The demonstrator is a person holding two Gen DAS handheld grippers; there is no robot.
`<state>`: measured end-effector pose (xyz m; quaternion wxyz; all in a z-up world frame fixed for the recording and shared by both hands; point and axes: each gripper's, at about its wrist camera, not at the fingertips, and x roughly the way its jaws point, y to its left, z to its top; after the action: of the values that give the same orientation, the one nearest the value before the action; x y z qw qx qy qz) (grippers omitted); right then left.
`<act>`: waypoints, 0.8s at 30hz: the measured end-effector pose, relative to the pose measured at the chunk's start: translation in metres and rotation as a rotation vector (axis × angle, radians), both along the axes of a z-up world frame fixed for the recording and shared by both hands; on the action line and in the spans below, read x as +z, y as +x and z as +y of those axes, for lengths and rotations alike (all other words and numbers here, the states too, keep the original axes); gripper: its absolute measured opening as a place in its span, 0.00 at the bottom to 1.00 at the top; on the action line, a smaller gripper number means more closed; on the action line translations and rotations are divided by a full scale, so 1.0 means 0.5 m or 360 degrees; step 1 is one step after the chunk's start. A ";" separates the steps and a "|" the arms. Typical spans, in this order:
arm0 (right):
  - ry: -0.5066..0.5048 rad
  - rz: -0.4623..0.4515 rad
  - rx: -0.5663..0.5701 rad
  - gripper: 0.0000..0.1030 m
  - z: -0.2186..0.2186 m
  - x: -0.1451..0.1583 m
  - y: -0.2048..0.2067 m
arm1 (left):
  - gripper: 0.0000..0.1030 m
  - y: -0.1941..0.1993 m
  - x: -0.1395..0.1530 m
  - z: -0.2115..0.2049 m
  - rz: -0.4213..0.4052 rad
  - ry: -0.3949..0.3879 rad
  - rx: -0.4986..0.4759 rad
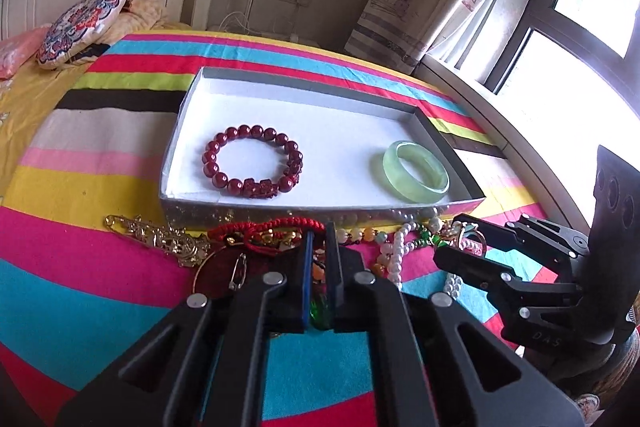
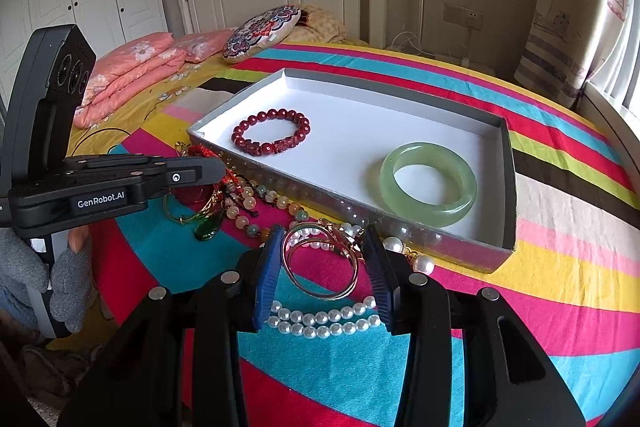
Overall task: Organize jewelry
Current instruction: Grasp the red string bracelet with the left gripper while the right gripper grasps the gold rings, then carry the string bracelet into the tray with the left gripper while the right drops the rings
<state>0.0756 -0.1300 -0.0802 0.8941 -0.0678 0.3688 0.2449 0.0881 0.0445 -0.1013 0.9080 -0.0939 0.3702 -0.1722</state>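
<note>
So my right gripper [image 2: 323, 259] has its blue pads spread apart around a thin gold-toned metal bangle [image 2: 320, 267], which is lying flat on the striped bedspread [image 2: 560, 287] on top of a double-strand white pearl bracelet [image 2: 320, 323]. Nothing is pinched yet.

To do this well, I'd close on the bangle's rim only, low enough to catch the wire but without scooping up pearls. There's some charm or clasp near its 1 o'clock edge that could snag, so lift slowly.

A ring has no real pointing direction. In the right wrist view it reads as an oval stretched from 11 to 5 o'clock, and my pads sit at roughly 9 and 3.

The drop spot is the shallow white-lined grey cardboard box [image 2: 508, 187], at 12 to 1 o'clock from the bangle. It already holds a dark red beaded bracelet [image 2: 272, 135] and a pale green jade bangle [image 2: 428, 183].

My left gripper [image 1: 319, 239] is nearly shut, with a narrow gap between its fingers. It pokes into the pile by the red braided cord bracelet [image 1: 280, 227], but I can't tell if it's got anything.
</note>
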 end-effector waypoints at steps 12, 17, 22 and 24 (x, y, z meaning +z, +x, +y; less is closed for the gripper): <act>0.0039 -0.0094 -0.0032 0.40 -0.016 0.045 -0.008 | 0.05 -0.027 0.103 -0.006 -0.0174 0.0040 -0.0082; 0.0053 -0.0144 -0.0052 0.40 -0.027 0.069 -0.013 | 0.05 -0.022 0.146 -0.001 -0.0215 0.0019 -0.0115; 0.0048 -0.0185 -0.0058 0.40 -0.032 0.093 -0.008 | 0.05 0.007 0.185 0.008 -0.0188 -0.0015 -0.0197; 0.0046 -0.0186 -0.0064 0.40 -0.037 0.095 -0.001 | 0.05 0.024 0.198 0.011 -0.0185 -0.0009 -0.0202</act>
<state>0.0752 -0.1485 -0.0326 0.9197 -0.0617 0.3136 0.2278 0.1003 0.0500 -0.0026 0.9149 -0.0627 0.3217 -0.2356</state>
